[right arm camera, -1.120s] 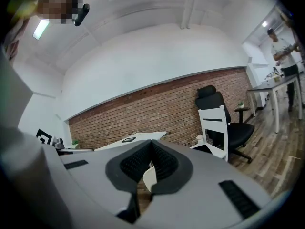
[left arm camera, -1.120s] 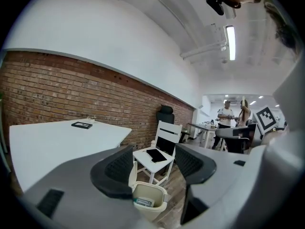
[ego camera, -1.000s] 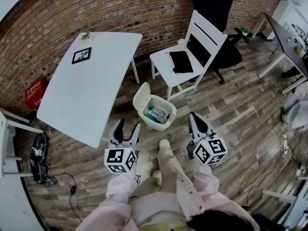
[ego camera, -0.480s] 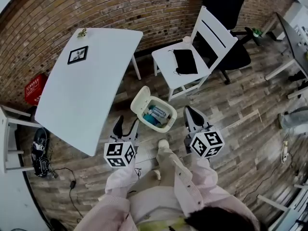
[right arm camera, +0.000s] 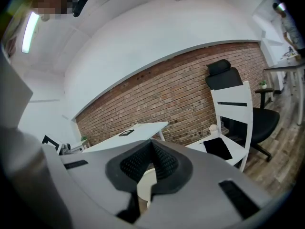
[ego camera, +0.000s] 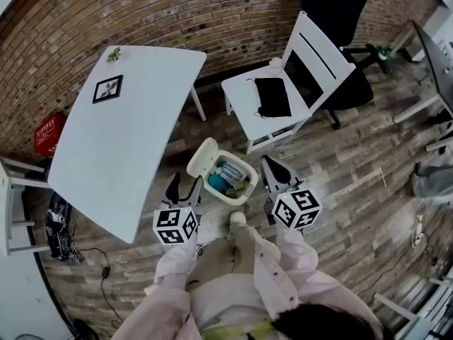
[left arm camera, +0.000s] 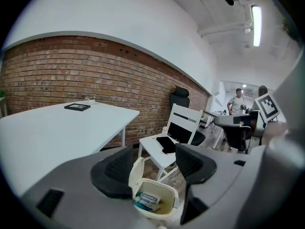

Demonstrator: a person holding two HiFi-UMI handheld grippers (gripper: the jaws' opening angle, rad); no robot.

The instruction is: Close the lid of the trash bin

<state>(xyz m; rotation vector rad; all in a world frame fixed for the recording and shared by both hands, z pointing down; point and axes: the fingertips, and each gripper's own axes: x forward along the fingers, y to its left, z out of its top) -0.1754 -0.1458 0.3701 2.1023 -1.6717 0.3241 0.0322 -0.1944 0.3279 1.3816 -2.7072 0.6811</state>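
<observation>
Screening the lid (right arm camera: 145, 184) is the right hand-held gripper (right arm camera: 151, 147).

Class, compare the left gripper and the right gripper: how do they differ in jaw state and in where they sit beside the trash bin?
The left gripper has its jaws apart, while the right gripper has its jaws together. The left gripper sits on the side of the trash bin where the lid stands raised, and the right gripper sits on the opposite side. Both hold nothing, and both point forward alongside the open bin.
</observation>
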